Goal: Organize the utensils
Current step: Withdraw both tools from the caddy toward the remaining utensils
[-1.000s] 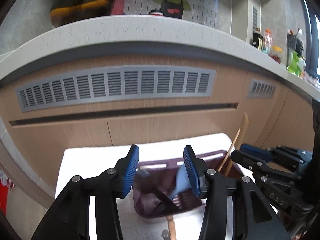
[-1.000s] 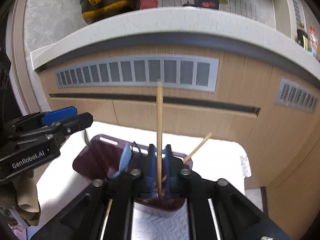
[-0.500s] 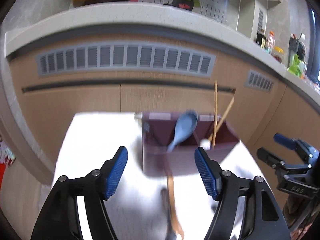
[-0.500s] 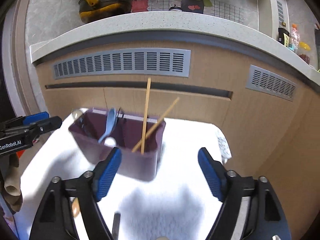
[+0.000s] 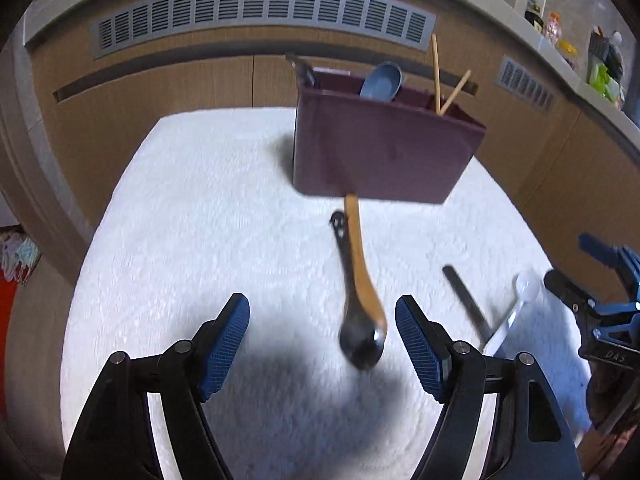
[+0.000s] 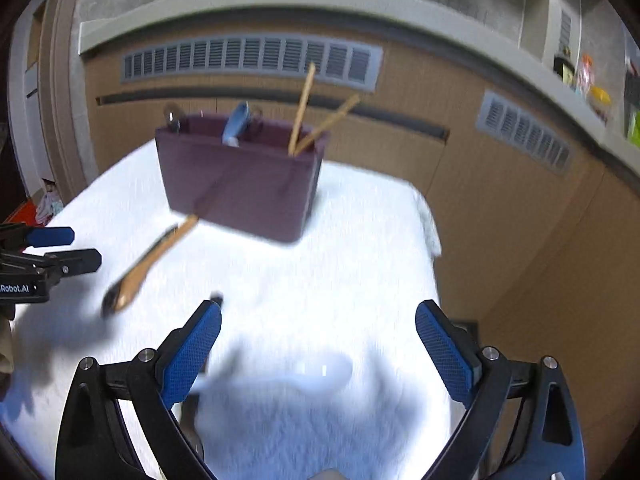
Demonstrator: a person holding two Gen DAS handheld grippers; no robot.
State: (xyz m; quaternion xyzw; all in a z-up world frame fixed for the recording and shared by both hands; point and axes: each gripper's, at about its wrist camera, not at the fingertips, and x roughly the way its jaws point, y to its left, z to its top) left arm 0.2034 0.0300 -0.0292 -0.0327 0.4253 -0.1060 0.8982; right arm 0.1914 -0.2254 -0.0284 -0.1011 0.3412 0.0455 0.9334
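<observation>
Left gripper (image 5: pixel 322 334) jaws are spreading, pinching nothing, hovering low in frame over a wooden spoon (image 5: pixel 362 276) and dark spoon (image 5: pixel 356 340). Right gripper (image 6: pixel 318 346) jaws are widening, empty, above a blurred white spoon (image 6: pixel 316 372). Beyond, at upper centre, a maroon caddy (image 6: pixel 240 184) is holding chopsticks (image 6: pixel 302 108) on the white-covered desk (image 5: pixel 208 216).

Bright, motion-blurred fisheye views (edges bowed, corners black), soft shadows under tongs
</observation>
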